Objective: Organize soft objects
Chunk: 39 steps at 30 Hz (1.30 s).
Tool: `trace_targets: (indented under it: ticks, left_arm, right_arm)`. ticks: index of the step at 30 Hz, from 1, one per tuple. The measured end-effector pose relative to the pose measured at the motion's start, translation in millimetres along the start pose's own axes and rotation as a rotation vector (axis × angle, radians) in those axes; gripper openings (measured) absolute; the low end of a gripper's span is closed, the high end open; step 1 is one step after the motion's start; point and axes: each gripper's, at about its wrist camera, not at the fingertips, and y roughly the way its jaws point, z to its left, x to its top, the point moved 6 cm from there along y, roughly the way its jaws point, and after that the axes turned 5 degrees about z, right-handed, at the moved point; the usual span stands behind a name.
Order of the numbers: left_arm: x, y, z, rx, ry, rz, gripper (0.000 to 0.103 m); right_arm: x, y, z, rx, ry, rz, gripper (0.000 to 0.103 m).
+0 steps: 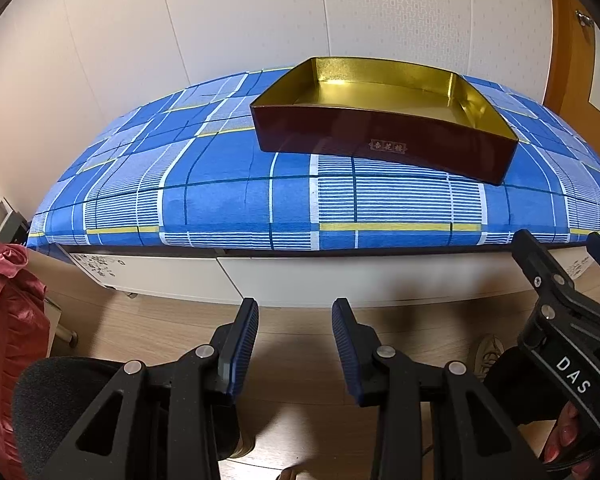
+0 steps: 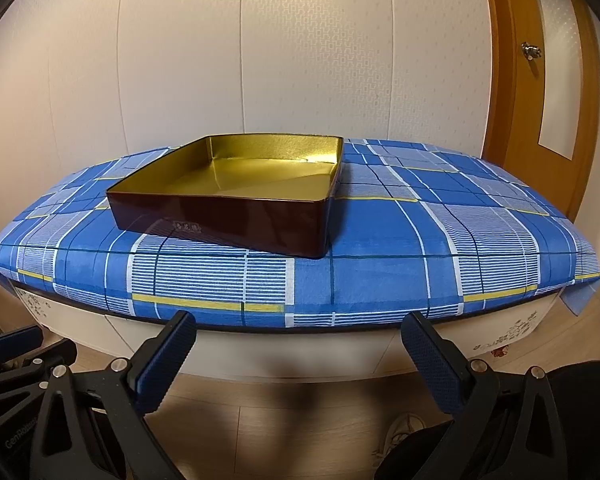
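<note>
A dark red box with a gold inside stands empty on a table covered by a blue plaid cloth. It also shows in the right wrist view, on the same cloth. My left gripper is open and empty, held low in front of the table edge. My right gripper is open wide and empty, also in front of the table; it shows at the right of the left wrist view. No soft object lies on the cloth or in the box.
A crumpled red fabric hangs at the far left, below table height. The table is a white cabinet on a wooden floor. A wooden door stands at the right. A white wall runs behind the table.
</note>
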Motion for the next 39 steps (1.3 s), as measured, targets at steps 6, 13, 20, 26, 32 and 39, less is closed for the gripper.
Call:
trace_targets:
  ticks: [6, 13, 20, 26, 32, 39]
  left_arm:
    - [0, 1, 0, -0.003, -0.002, 0.002, 0.038]
    - [0, 1, 0, -0.005, 0.002, 0.004, 0.038]
    - [-1, 5, 1, -0.006, -0.005, 0.02, 0.038]
    - [-2, 8, 3, -0.014, -0.014, 0.033, 0.038]
    - [-3, 11, 4, -0.015, -0.018, 0.047, 0.038]
    - [-6, 19, 8, -0.049, -0.045, 0.09, 0.038]
  right_arm:
    - [1, -1, 1, 0.003, 0.0, -0.02, 0.103]
    - [-1, 0, 1, 0.0, -0.002, 0.001, 0.103]
    - [-3, 3, 2, 0.007, -0.017, 0.027, 0.103]
    - [-3, 6, 1, 0.026, 0.003, 0.028, 0.103]
    - [-6, 12, 2, 0.03, -0.013, 0.073, 0.103]
    - [-18, 27, 13, 0.097, -0.108, 0.148, 0.103]
